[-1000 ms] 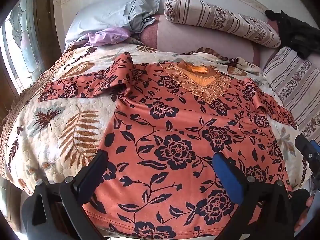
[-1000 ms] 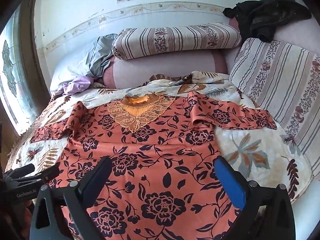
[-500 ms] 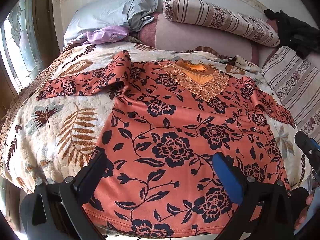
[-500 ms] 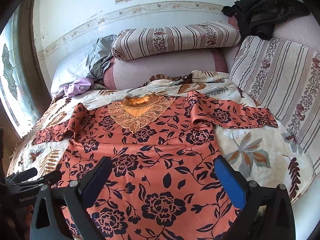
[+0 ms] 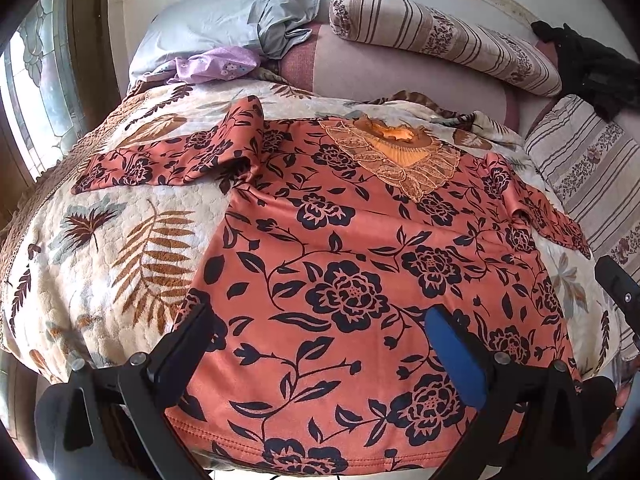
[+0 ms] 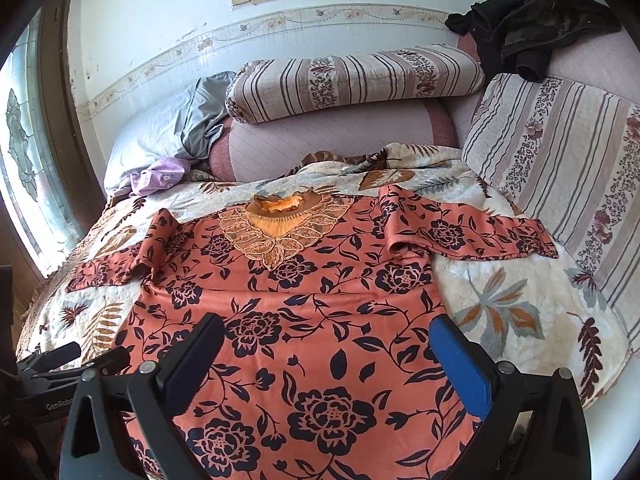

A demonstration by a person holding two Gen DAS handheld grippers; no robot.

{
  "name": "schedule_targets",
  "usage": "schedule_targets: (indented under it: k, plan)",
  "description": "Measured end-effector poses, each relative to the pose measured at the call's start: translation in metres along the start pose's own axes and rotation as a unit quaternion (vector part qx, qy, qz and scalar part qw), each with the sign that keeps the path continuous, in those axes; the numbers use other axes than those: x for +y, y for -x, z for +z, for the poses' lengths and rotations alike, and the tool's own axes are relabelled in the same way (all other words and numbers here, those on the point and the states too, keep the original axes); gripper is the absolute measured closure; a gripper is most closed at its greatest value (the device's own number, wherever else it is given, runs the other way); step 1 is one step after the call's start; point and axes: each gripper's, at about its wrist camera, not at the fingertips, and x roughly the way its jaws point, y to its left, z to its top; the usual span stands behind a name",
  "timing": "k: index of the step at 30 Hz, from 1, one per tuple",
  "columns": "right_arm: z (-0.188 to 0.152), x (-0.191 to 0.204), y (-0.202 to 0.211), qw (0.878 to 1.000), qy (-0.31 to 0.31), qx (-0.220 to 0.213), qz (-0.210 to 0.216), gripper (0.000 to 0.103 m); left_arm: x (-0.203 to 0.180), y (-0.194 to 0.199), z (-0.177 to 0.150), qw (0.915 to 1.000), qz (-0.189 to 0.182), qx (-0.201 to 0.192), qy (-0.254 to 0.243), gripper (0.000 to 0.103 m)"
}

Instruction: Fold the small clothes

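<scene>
An orange black-flowered top lies flat on the leaf-print quilt, neckline at 12 o'clock. The left gripper and right gripper hover at its hem, jaws spread wide, holding nothing.

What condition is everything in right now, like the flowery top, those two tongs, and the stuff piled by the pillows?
Floral top: spread flat, front up, unfolded, both sleeves out.
Left tongs: open, above the hem, holding nothing.
Right tongs: open, above the top's lower part, holding nothing.
Purple garment: crumpled by the pillow.
Grey cloth: bunched on the pillow.
Black garment: heaped on the sofa back.
Striped cushion: lying flat.
</scene>
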Motion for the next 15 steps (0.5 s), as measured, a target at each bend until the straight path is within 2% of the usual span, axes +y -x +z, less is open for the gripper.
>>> schedule_targets:
  k: [15]
  plan:
    - [0.0049,0.0045,0.0028,1.0,0.001,-0.004,0.004,0.0,0.0029,-0.0001,-0.001,1.0,-0.005,0.0,0.007,0.0]
